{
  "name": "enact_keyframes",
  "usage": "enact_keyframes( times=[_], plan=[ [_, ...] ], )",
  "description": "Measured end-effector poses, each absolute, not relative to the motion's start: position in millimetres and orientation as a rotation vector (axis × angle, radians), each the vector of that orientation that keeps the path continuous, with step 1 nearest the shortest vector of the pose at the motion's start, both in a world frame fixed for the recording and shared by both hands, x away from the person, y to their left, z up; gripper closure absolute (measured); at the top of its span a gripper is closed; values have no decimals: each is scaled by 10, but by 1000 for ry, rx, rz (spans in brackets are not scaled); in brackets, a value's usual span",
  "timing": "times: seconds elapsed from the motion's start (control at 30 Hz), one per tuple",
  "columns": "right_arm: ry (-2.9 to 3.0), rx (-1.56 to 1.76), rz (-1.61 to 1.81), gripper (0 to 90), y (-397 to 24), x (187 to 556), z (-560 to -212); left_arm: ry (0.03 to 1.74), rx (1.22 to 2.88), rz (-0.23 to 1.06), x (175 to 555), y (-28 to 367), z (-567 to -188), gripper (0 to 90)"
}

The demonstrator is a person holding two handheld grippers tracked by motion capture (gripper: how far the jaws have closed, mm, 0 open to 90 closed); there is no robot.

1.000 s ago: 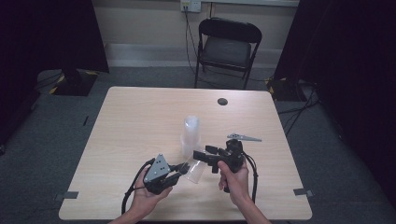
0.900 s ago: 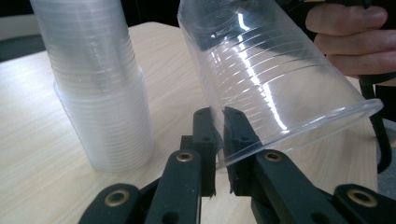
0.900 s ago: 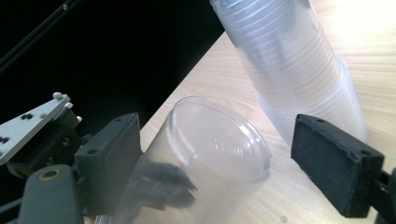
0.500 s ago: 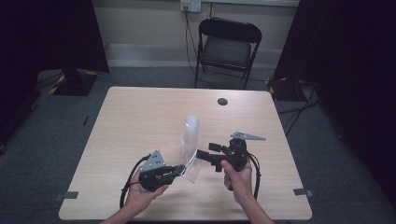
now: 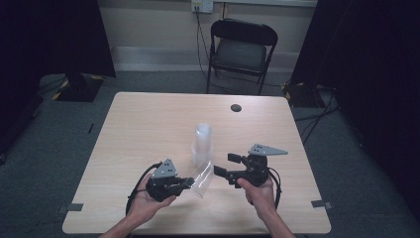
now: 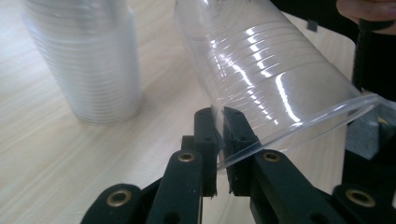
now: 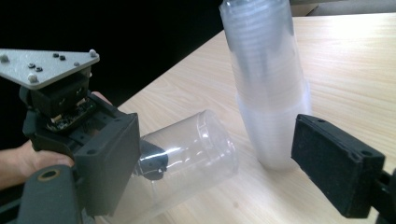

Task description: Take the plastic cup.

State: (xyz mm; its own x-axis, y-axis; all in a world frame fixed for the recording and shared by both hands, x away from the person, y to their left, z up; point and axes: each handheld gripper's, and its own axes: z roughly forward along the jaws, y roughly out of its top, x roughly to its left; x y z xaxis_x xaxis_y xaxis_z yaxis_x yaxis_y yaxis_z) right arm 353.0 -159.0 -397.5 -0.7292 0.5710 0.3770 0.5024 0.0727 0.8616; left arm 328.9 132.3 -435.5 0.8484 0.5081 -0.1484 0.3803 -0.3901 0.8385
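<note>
A tall stack of clear plastic cups (image 5: 202, 141) stands upright near the middle of the wooden table (image 5: 143, 124). My left gripper (image 5: 187, 182) is shut on the rim of a single clear cup (image 5: 202, 178), which points up and to the right, its base close to the stack. In the left gripper view the gripper (image 6: 219, 140) pinches the thin rim of the cup (image 6: 261, 74), with the stack (image 6: 88, 60) behind to the left. My right gripper (image 5: 227, 165) is open, just right of the cup. In the right gripper view the cup (image 7: 196, 154) lies beyond the wide-apart pads (image 7: 336, 163), next to the stack (image 7: 268, 88).
A small dark round object (image 5: 236, 107) lies near the table's far edge. A black folding chair (image 5: 241, 47) stands beyond the table. The person's hands come in over the near edge. Bare tabletop lies to the left and at the back.
The right gripper has drawn back a little to the right of the held cup. The left gripper keeps its hold on the rim and has hardly moved.
</note>
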Motion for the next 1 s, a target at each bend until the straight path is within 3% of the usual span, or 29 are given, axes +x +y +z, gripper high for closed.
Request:
enact_keyframes(
  times=[0.27,0.4,0.57,1.0],
  plan=[
    [2282,1084,1726,167,-1676,3452,-4028,616,2080,83,3290,1259,-4384,849],
    [2329,994,1705,238,-1689,3386,-4047,619,2101,39,3317,1255,-4404,849],
    [2384,898,1646,255,-1637,3339,-4087,612,2144,-27,3342,1235,-4436,849],
    [2571,605,1509,187,-1391,3238,-4201,613,2219,-120,3373,1185,-4500,850]
  ],
)
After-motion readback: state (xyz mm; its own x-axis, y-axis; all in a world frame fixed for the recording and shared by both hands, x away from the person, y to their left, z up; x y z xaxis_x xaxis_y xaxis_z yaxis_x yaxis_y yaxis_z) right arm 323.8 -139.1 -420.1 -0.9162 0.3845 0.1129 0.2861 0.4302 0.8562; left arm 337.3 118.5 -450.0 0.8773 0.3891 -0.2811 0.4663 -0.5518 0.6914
